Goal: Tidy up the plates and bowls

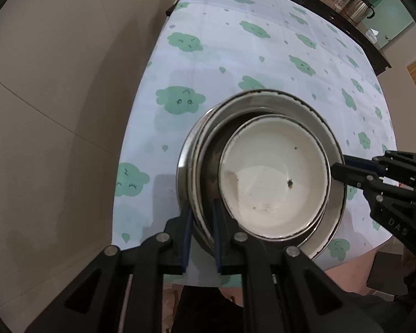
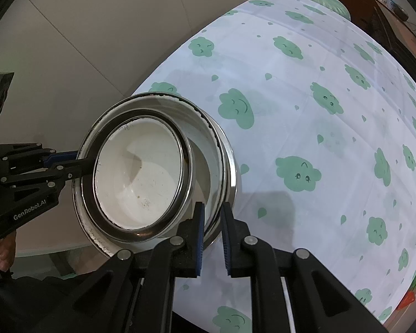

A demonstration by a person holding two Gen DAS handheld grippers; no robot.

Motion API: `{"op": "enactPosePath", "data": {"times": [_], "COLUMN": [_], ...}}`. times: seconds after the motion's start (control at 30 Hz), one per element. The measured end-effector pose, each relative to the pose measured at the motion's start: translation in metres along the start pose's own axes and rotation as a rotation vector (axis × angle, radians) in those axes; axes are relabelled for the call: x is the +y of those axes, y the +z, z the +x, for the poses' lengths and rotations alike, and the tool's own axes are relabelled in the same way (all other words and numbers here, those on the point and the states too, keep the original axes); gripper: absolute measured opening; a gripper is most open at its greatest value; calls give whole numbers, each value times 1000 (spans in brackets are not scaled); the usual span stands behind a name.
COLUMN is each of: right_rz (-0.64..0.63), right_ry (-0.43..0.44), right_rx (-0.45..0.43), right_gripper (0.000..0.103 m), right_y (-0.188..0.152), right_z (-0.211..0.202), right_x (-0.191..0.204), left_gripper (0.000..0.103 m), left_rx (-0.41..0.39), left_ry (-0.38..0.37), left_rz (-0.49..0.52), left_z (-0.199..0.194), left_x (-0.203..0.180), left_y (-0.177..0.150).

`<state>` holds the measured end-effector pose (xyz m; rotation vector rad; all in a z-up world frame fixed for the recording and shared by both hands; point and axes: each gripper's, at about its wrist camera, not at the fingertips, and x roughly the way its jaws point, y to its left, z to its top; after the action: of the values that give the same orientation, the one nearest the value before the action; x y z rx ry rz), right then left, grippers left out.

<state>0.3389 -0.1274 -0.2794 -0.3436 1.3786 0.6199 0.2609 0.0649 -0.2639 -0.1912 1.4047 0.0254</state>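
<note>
Left wrist view: the left hand-held gripper (image 1: 202,216) has one finger inside and one outside the wall of the steel bowl (image 1: 332,138), and looks clamped on its near rim. That bowl sits near the corner of the desk (image 1: 235,41), on the cloud-print cloth. A smaller bowl (image 1: 274,177), white inside, lies nested in it, pushed toward the far right side. The right hand-held gripper (image 1: 336,172) comes in from the right at the rim.

To do this step well, I judge both grips should stay level and move together, so the stack lifts flat and the loose inner bowl does not slide. Hard to tell here: whether the right fingers pinch the outer rim or only touch it, and whether a plate lies beneath the stack.

Right wrist view: the right hand-held gripper (image 2: 212,216) straddles the steel bowl's (image 2: 227,161) wall, blue pads either side; a narrow gap remains, so I judge it closed on the rim, though contact is not plain. The smaller bowl (image 2: 138,177) leans toward the left hand-held gripper (image 2: 83,163), which reaches the opposite rim. The stack's underside and the desk edge below it are hidden, and dark specks inside the white bowl are too small to identify.
</note>
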Motion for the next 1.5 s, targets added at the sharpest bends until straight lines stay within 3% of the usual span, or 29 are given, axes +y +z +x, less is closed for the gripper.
{"op": "enactPosePath", "data": {"times": [0.47, 0.67, 0.9, 1.13, 1.33, 1.5], "right_rz": [31, 55, 163, 238, 226, 208], "right_ry": [9, 6, -80, -122, -167, -243], "right_rx": [-18, -54, -95, -132, -260, -443], "right_gripper": [15, 15, 15, 15, 15, 15], "right_y": [-8, -19, -56, -100, -121, -148], "right_z": [-4, -18, -43, -67, -104, -158], "right_x": [-1, 0, 13, 38, 60, 87], "left_gripper": [11, 12, 12, 12, 12, 12], "left_rx": [-5, -67, -149, -175, -308, -443], "left_ry": [7, 25, 15, -13, -7, 26], "left_rz": [-3, 34, 119, 180, 213, 252], "left_z": [-3, -22, -47, -65, -108, -158], "left_x": [0, 0, 6, 2, -9, -18], "left_y": [-4, -10, -21, -45, -70, -100]}}
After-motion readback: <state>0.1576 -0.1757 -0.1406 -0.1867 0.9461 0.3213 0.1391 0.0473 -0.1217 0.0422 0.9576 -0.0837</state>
